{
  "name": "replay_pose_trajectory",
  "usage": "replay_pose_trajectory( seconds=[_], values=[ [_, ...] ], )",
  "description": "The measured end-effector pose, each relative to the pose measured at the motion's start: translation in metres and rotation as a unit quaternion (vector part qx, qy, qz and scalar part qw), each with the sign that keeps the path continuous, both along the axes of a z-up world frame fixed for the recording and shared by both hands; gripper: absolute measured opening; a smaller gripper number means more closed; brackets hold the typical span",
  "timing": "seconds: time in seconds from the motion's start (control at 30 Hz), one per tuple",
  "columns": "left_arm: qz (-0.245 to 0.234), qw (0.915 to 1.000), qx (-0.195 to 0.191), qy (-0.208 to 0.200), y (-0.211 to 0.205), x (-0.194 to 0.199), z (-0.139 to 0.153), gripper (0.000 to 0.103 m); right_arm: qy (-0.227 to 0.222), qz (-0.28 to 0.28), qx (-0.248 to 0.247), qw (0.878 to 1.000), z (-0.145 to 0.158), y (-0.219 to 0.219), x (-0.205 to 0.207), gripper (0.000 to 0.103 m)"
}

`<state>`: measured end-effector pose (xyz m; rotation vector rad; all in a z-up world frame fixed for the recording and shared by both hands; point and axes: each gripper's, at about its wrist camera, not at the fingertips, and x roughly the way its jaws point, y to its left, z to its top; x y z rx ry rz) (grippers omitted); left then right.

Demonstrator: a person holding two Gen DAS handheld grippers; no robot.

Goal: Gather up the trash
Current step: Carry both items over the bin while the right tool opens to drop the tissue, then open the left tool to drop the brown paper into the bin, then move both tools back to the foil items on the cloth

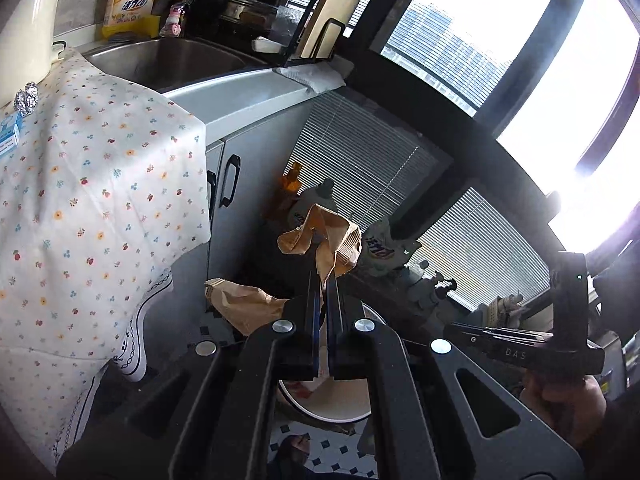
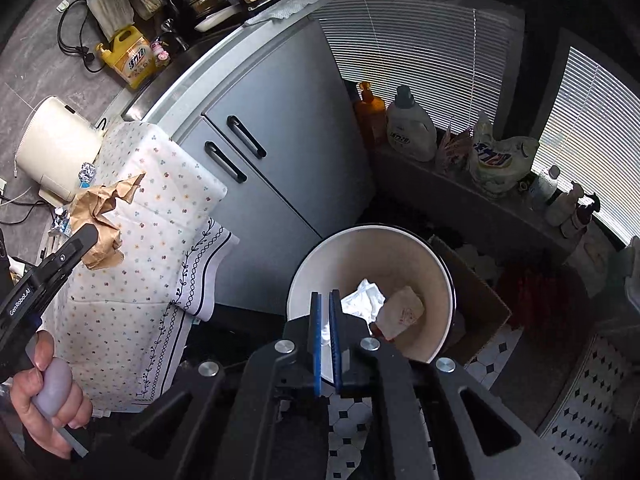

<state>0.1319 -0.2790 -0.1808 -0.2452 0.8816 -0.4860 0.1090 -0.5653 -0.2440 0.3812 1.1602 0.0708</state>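
Two grippers in view. Left gripper (image 1: 325, 276) has its fingers (image 1: 334, 296) nearly together, pinching a crumpled brown paper bag (image 1: 328, 240); the paper sticks up past the tips and more of it hangs to the left at (image 1: 244, 304). In the right wrist view that same gripper (image 2: 86, 236) sits at the far left, w/ the brown paper over the flowered cloth (image 2: 160, 184) that covers the desk, person's left hand (image 2: 44, 396) on its handle.

Right gripper (image 2: 325, 300) hangs above the white trash bin (image 2: 440, 268), fingers (image 2: 316, 328) drawn close w/ only a thin slit between them, nothing gripped. Bin stands on the tiled floor (image 2: 492, 368) beside the grey cabinet (image 2: 280, 128), already holding white tissue (image 2: 366, 300) and a small paper packet (image 2: 402, 312).

Foil balls (image 1: 26, 98) lie on the cloth near a cream kettle (image 2: 56, 152). Yellow detergent jug (image 1: 132, 0) stands by the sink (image 1: 172, 60). Bottles line the window ledge (image 2: 460, 184).
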Motion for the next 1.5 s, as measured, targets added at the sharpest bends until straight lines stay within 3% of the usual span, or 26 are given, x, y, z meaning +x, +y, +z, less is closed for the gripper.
replay_pose_trajectory(
  seconds=[0.07, 0.13, 0.67, 0.73, 0.8, 0.87, 1.03, 1.1, 1.5],
  values=[
    [-0.004, 1.0, 0.0, 0.006, -0.009, -0.002, -0.006, 0.004, 0.003, -0.003, -0.001, 1.0, -0.003, -0.008, -0.004, 0.013],
    [-0.009, 0.9999, 0.001, 0.012, -0.018, -0.003, -0.01, 0.004, -0.007, -0.01, -0.007, 1.0, -0.001, -0.017, -0.009, 0.044],
    [-0.109, 0.9913, 0.007, 0.074, -0.099, 0.007, -0.05, 0.005, -0.021, -0.09, -0.012, 0.996, 0.009, -0.073, -0.039, 0.048],
    [-0.12, 0.9892, -0.004, 0.084, -0.105, 0.012, -0.052, 0.011, -0.023, -0.099, -0.012, 0.995, 0.011, -0.078, -0.042, 0.049],
    [-0.122, 0.9893, -0.009, 0.08, -0.107, 0.014, -0.049, 0.042, -0.026, -0.105, -0.012, 0.994, 0.013, -0.08, -0.044, 0.049],
    [-0.119, 0.9903, -0.02, 0.068, -0.105, 0.015, -0.042, 0.055, -0.029, -0.108, -0.011, 0.994, 0.015, -0.081, -0.045, 0.05],
    [-0.105, 0.9929, -0.015, 0.054, -0.092, 0.019, -0.029, 0.061, -0.036, -0.106, -0.007, 0.994, 0.02, -0.076, -0.044, 0.051],
    [-0.092, 0.9946, -0.011, 0.045, -0.083, 0.019, -0.022, 0.068, -0.039, -0.1, -0.005, 0.994, 0.022, -0.072, -0.04, 0.053],
    [0.016, 0.9998, 0.011, -0.004, 0.014, 0.01, 0.018, 0.089, -0.085, -0.036, 0.002, 0.996, 0.054, -0.008, -0.004, 0.079]
  ],
)
